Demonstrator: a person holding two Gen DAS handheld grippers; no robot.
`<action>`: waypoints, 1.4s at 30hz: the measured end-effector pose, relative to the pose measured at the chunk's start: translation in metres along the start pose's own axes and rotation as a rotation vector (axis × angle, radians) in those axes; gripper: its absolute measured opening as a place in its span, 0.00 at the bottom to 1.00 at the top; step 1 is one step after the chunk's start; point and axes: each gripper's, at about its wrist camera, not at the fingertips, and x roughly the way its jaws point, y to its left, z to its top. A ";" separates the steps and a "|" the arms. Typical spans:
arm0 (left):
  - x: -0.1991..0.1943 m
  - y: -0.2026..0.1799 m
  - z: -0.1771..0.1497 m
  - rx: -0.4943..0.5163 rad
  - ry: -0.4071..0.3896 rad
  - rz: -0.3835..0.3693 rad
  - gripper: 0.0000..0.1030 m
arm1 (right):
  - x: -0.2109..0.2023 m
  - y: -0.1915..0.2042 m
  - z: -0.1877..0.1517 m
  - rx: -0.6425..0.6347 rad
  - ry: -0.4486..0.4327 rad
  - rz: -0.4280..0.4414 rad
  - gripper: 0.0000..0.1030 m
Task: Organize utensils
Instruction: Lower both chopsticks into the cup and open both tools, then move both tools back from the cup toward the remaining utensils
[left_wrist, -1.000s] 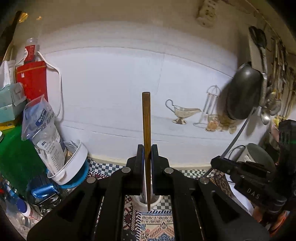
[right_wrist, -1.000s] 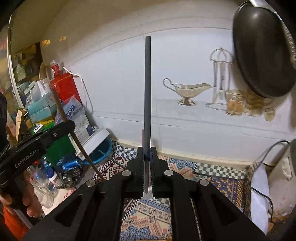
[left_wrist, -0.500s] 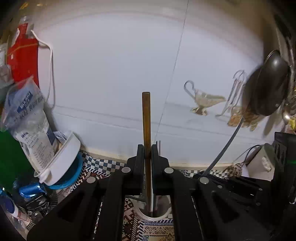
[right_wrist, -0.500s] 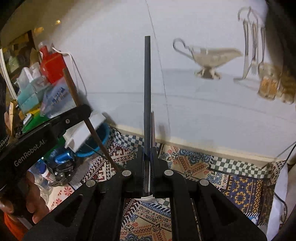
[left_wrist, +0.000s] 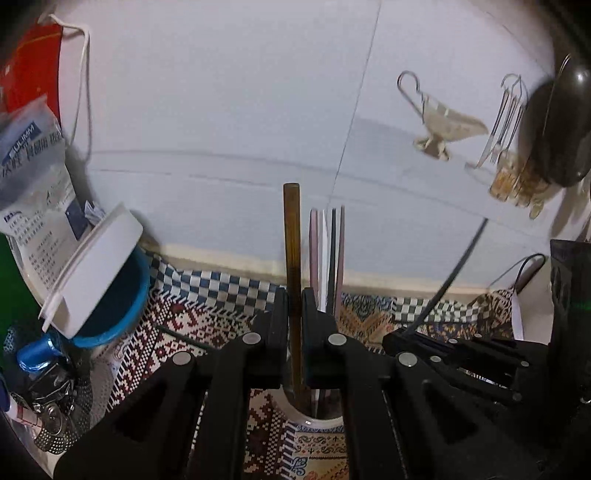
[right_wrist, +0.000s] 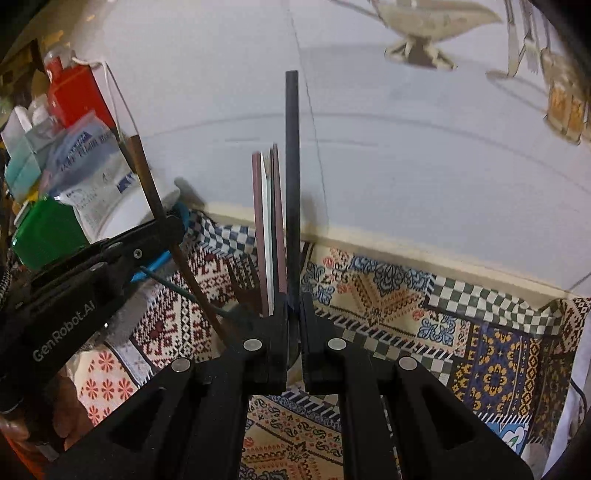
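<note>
Below, white cup (left_wrist: 325, 421) mostly hidden, left hand-held gripper (left_wrist: 294, 325) pinching brown chopstick (left_wrist: 291, 236), right hand-held gripper (right_wrist: 294, 314) pinching black chopstick (right_wrist: 291, 166).

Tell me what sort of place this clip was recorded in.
Most likely a home kitchen counter: a dark pan hangs by the white wall, a metal gravy boat stands on a ledge, and chopsticks stand in a white cup on a patterned cloth.

patterned cloth (right_wrist: 388, 295), white cup (left_wrist: 317, 419), blue bowl (left_wrist: 118, 295)
</note>
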 end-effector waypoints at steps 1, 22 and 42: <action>0.001 0.000 0.000 0.000 0.008 -0.001 0.05 | 0.002 0.000 -0.001 -0.004 0.007 -0.003 0.05; -0.021 0.000 0.002 0.019 0.042 -0.021 0.23 | -0.020 0.005 -0.002 -0.030 0.036 0.008 0.32; -0.105 -0.033 -0.018 0.136 -0.008 -0.050 0.46 | -0.115 -0.006 -0.031 -0.019 -0.126 -0.064 0.41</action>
